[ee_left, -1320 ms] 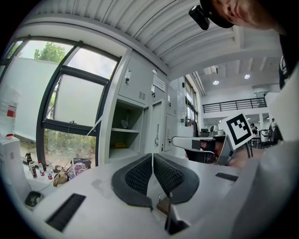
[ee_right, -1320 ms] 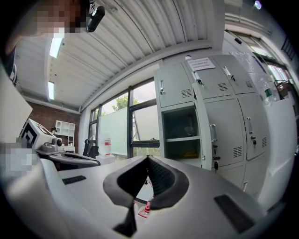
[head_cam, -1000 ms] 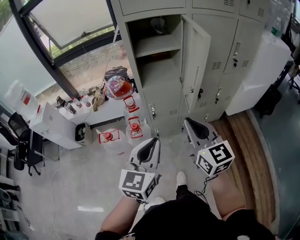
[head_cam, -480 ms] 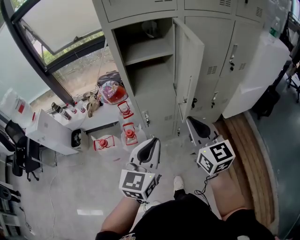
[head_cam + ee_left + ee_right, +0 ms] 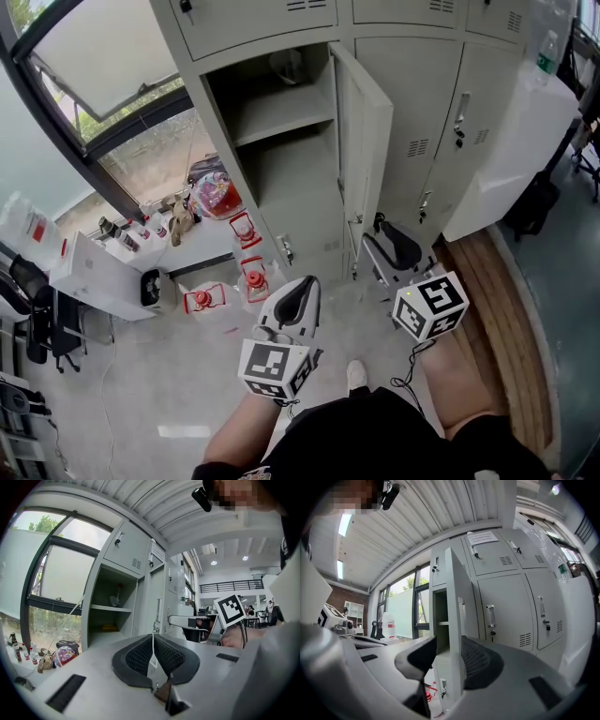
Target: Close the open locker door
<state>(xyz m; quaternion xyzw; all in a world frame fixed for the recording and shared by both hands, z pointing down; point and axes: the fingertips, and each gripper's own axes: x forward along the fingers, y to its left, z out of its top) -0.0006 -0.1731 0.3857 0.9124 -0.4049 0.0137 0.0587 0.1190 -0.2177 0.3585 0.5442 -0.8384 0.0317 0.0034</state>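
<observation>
The grey locker (image 5: 281, 202) stands ahead with one tall door (image 5: 366, 141) swung out toward me, baring a shelf and an empty compartment (image 5: 272, 131). My right gripper (image 5: 381, 247) is low by the door's free edge and its jaws are opening. In the right gripper view the door's edge (image 5: 457, 620) lines up in the gap of the right gripper (image 5: 447, 645); the pads do not press on it. My left gripper (image 5: 298, 287) hangs lower left, shut and empty, its pads together in the left gripper view (image 5: 152, 644), where the door (image 5: 158, 607) shows beyond.
Red lanterns (image 5: 253, 274) and a colourful bag (image 5: 216, 192) lie on the floor left of the locker, beside a white box (image 5: 103, 267). Closed locker doors (image 5: 464, 112) and a white cabinet (image 5: 511, 141) stand to the right. My shoe (image 5: 356, 375) is below.
The view has drawn closer to the locker. The right gripper has moved up toward the door's edge and its jaws have parted. The left gripper has stayed shut in place.
</observation>
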